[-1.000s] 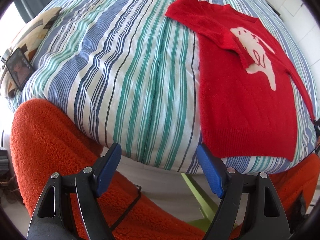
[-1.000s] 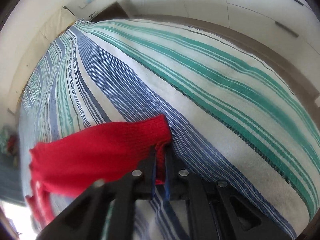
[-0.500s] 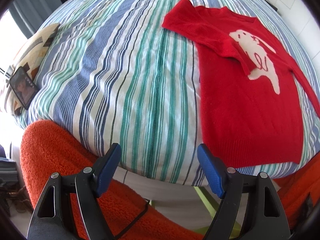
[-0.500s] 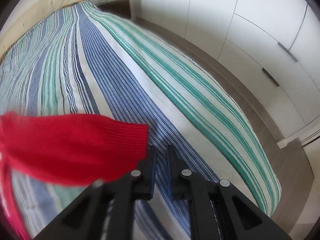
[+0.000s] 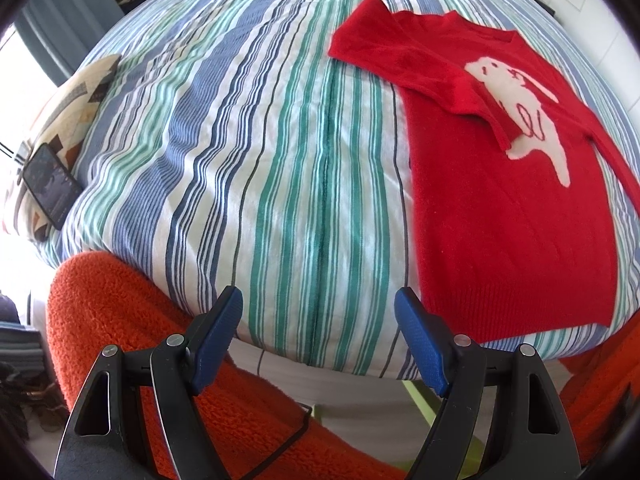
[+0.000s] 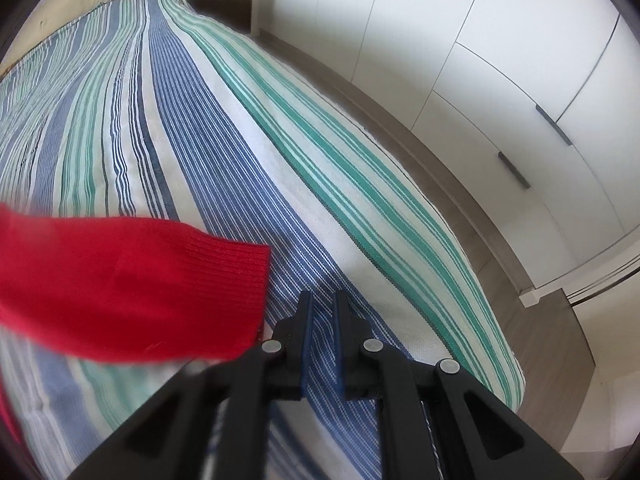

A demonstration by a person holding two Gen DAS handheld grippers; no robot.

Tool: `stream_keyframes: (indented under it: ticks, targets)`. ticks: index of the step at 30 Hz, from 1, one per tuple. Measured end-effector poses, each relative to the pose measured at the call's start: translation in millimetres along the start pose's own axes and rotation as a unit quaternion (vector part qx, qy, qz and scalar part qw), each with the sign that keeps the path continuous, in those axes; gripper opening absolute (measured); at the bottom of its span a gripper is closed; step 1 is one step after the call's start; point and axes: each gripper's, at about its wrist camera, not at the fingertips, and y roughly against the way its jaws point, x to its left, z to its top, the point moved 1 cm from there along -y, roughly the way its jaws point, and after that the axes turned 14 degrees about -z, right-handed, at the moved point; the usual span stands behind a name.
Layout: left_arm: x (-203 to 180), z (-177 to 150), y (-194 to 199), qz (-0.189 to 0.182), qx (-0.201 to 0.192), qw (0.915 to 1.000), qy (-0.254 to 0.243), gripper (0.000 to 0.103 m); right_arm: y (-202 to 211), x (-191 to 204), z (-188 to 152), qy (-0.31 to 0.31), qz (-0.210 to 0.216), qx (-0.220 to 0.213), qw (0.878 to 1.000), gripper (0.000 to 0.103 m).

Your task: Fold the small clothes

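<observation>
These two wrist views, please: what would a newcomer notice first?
A bright red sweater with a white animal figure lies flat on the striped bedspread, right of the open left claw. In the right wrist view, its red sleeve cuff lies beside the nearly shut, empty right claw.

I can read no lettering, brand, number or sign in either view. The red sweater [image 5: 516, 216] carries only a white animal figure, and the phone [image 5: 50, 186] screen at the far left is too dark to read.
</observation>
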Motion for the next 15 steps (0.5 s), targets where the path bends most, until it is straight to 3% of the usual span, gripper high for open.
stream_keyframes:
  ticks: [8,11,13,15]
  targets:
    - [4.9,6.2,-1.1,0.008,-0.003,1.0000,0.001,0.080,5.8,-2.2,0.1,-0.006,-0.003,-0.003,1.000,0.014]
    - [5.2,11.6,-1.0,0.014,-0.007,0.9999,-0.004,0.080,12.7,-4.7,-1.5,-0.016,-0.008,-0.008,1.000,0.024]
    - [4.5,18.0,0.9,0.022,-0.012,0.9996,-0.010,0.080,15.1,-9.6,-1.9,-0.024,-0.007,-0.010,1.000,0.038]
    - [4.0,26.6,6.1,0.031,-0.027,0.9990,-0.019,0.082,15.2,-18.6,-2.6,-0.039,-0.007,-0.006,0.999,0.041]
